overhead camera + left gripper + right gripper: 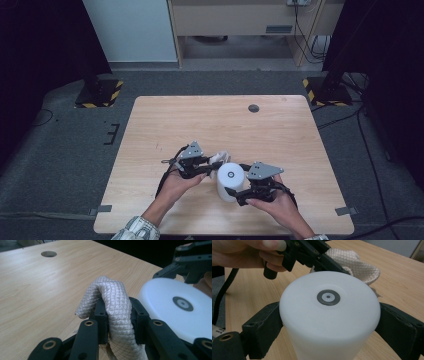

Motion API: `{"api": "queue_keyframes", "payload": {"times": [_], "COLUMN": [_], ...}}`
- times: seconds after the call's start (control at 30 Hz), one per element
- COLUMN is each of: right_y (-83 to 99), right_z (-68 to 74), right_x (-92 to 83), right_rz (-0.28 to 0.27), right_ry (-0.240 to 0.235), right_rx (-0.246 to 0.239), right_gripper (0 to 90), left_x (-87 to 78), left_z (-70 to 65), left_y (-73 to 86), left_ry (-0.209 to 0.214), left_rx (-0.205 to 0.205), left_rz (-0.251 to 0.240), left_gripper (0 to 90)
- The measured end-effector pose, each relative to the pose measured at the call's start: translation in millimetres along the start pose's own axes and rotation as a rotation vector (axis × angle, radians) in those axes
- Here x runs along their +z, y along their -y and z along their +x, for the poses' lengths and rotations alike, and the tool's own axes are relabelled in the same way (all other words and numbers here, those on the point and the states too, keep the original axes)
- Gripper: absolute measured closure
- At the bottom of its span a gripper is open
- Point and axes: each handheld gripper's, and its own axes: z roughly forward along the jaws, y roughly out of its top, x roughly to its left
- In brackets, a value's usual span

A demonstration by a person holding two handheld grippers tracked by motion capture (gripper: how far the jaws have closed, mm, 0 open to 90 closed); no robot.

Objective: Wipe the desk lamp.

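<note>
Right claw (231,192) grips the white plastic cylinder (230,181), upright near the tabletop's (210,120) front edge. Just behind, left claw (212,165) is clenched on the beige quilted cloth (220,157) beside the cylinder's top. Risk: a sideways wipe could tip the cylinder, or the bunched cloth could slip out.

Wooden table (165,120), grey floor (60,150), pale cabinet (132,30)
</note>
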Motion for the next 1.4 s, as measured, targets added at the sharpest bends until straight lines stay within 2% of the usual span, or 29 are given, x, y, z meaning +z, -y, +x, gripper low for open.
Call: {"api": "queue_keyframes", "payload": {"times": [0.07, 0.1, 0.13, 0.17, 0.27, 0.33, 0.4, 0.47, 0.53, 0.7, 0.77, 0.83, 0.97, 1.03, 1.1, 1.3, 1.4], "right_y": [0.3, 0.5, 0.5, 0.5, 0.9, 1.1, 1.1, 1.0, 0.8, 0.7, 0.8, 0.8, 0.7, 0.6, 0.6, 0.5, 0.5], "right_z": [-0.7, -1.0, -1.0, -1.0, -1.4, -1.7, -1.3, -1.0, -1.0, -0.7, -0.9, -0.9, -0.8, -0.9, -1.0, -1.5, -1.7], "right_x": [-0.4, -0.8, -0.8, -0.8, -0.6, -0.3, 0.1, 0.6, 0.8, 0.8, 1.0, 1.3, 1.7, 2.0, 2.3, 2.8, 3.0], "right_rz": [0.001, 0.002, 0.002, 0.001, 0.000, -0.001, -0.001, -0.001, 0.000, 0.002, 0.002, 0.001, 0.001, 0.002, 0.001, 0.001, 0.001], "right_ry": [-0.003, -0.004, -0.004, -0.004, -0.004, -0.003, 0.000, 0.003, 0.004, 0.006, 0.008, 0.009, 0.012, 0.014, 0.017, 0.023, 0.025], "right_rx": [0.005, 0.007, 0.007, 0.005, 0.003, 0.000, -0.001, -0.004, -0.006, -0.006, -0.009, -0.010, -0.011, -0.012, -0.012, -0.015, -0.016], "right_gripper": [9.7, 9.7, 9.7, 9.7, 9.7, 9.6, 9.6, 9.6, 9.6, 9.6, 9.5, 9.5, 9.5, 9.5, 9.5, 9.5, 9.5], "left_x": [4.1, 7.8, 7.8, 11.0, 11.2, 7.2, 0.9, -0.3, 1.0, 17.3, 22.1, 20.8, 7.1, 3.5, 4.3, 22.5, 22.2], "left_z": [1.3, 1.5, 1.5, 2.3, 3.5, 4.0, 2.6, 2.9, 3.2, 6.7, 7.4, 7.4, 5.6, 4.9, 4.9, 8.5, 9.4], "left_y": [5.9, 11.3, 11.3, 15.9, 15.9, 11.3, 4.4, 3.3, 4.3, 19.9, 23.8, 22.4, 9.1, 5.6, 6.4, 24.6, 24.4], "left_ry": [0.005, 0.000, 0.000, -0.001, 0.003, 0.009, 0.011, 0.015, 0.016, 0.004, -0.001, 0.001, 0.011, 0.013, 0.014, -0.003, -0.002], "left_rx": [0.003, 0.017, 0.017, 0.018, 0.007, -0.009, -0.006, -0.009, -0.009, 0.010, 0.009, 0.005, -0.010, -0.009, -0.010, 0.007, -0.002], "left_rz": [0.037, 0.071, 0.071, 0.099, 0.096, 0.056, 0.022, 0.014, 0.022, 0.128, 0.148, 0.137, 0.058, 0.041, 0.043, 0.155, 0.152], "left_gripper": [71.2, 71.2, 71.2, 71.2, 71.2, 71.2, 71.1, 71.1, 71.1, 71.1, 71.1, 71.1, 71.1, 71.1, 71.1, 71.1, 71.1]}}
